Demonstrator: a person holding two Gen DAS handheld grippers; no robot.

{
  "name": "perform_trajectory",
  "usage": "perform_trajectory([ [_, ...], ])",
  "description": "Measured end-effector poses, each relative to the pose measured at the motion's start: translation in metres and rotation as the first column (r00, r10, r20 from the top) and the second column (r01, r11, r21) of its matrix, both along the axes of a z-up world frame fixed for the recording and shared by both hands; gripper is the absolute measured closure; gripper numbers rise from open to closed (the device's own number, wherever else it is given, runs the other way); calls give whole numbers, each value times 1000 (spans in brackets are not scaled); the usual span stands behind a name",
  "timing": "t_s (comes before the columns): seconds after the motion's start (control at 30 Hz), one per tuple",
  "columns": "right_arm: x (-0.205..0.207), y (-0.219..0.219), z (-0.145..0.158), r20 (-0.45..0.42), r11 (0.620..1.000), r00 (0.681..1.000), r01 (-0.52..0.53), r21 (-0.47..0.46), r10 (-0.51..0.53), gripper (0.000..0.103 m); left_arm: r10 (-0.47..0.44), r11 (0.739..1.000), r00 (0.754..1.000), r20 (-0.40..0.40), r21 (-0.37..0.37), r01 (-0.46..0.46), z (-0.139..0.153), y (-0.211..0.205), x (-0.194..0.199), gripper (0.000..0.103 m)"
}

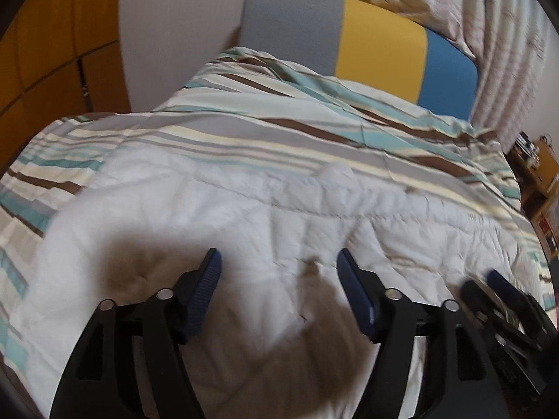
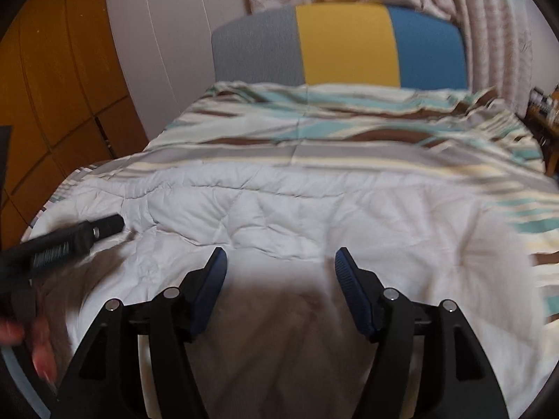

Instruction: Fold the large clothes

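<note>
both claws spread wide, gripping nothing: left gripper point(image 1: 279, 262) and right gripper point(image 2: 279, 260) low over white quilt point(image 2: 279, 209), spread across striped bed point(image 2: 349, 132). likely risk: pinching both layers, or slipping off puffy fabric, skewing fold.

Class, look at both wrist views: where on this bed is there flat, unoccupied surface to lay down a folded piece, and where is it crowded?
Free: the striped sheet between the white quilt's far edge and the headboard, wrinkled though. Crowded: the near quilt, where the open left gripper and open right gripper hover side by side.
</note>
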State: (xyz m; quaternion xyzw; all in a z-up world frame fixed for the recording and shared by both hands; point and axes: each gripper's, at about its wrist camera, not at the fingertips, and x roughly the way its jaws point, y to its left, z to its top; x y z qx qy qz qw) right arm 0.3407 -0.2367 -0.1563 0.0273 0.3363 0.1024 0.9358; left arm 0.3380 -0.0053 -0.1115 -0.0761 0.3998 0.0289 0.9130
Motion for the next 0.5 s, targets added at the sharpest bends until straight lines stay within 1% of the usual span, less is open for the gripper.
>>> perform_trajectory([
  [0.07, -4, -6, 5, 10, 999, 1000, 21, -24, -21, 38, 23, 998, 1000, 12, 52, -24, 1, 4, 6, 29],
  [0.13, -3, -15, 5, 4, 998, 999, 49, -39, -49, 38, 30, 994, 1000, 0, 110, -30, -5, 4, 13, 29],
  [0.2, 5, -24, -4, -29, 997, 997, 67, -35, -68, 38, 29, 989, 999, -16, 142, -26, -15, 4, 18, 27],
  [0.23, 7, -26, -9, -43, 997, 997, 70, -28, -71, 38, 22, 988, 999, -22, 153, -19, -22, 3, 20, 23],
  [0.3, 12, -26, -21, -52, 997, 996, 69, -37, -71, 36, 13, 983, 1000, 9, 181, -15, -33, 1, 19, 21],
  [0.4, 18, -21, -30, -43, 996, 996, 73, -58, -75, 34, 19, 983, 999, 26, 180, -24, -41, 3, 21, 18],
  [0.5, 24, -23, -37, -51, 996, 996, 77, -47, -80, 34, 26, 983, 999, 20, 180, -29, -48, 4, 27, 17],
])
